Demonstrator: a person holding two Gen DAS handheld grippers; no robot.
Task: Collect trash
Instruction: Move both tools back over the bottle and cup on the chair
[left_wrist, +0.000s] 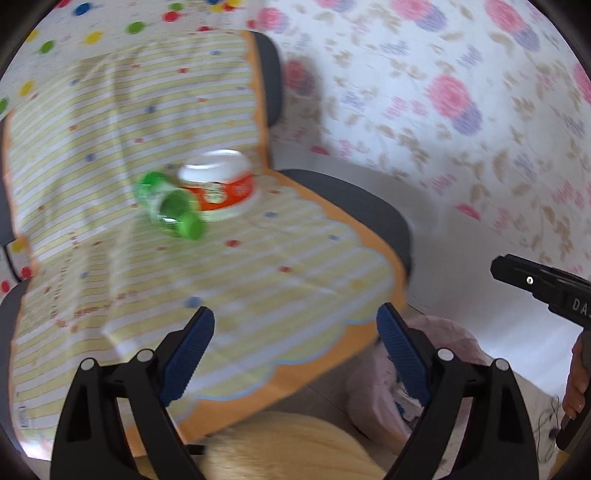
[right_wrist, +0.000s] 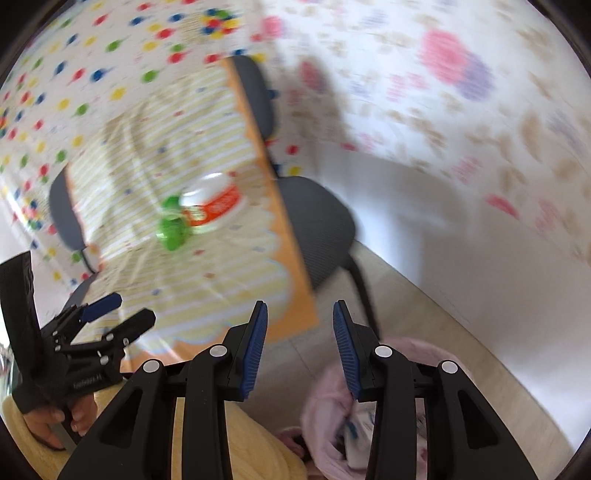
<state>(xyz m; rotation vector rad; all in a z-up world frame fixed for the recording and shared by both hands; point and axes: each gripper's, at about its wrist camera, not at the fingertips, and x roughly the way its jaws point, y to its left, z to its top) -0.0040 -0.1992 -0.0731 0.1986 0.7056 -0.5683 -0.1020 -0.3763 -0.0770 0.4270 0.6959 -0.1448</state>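
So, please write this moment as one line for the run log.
left tongs open, empty | right tongs open, empty | bottle, cup on chair

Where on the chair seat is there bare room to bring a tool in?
Free: the striped cloth between the bottle and the seat's front edge, plus the stretch left of the bottle. Crowded: mid-seat, where the bottle lies against the overturned cup. Both the left tool and right tool are open, empty.

green bottle (left_wrist: 170, 205) blurred, bowl (left_wrist: 221, 184) label unreadable
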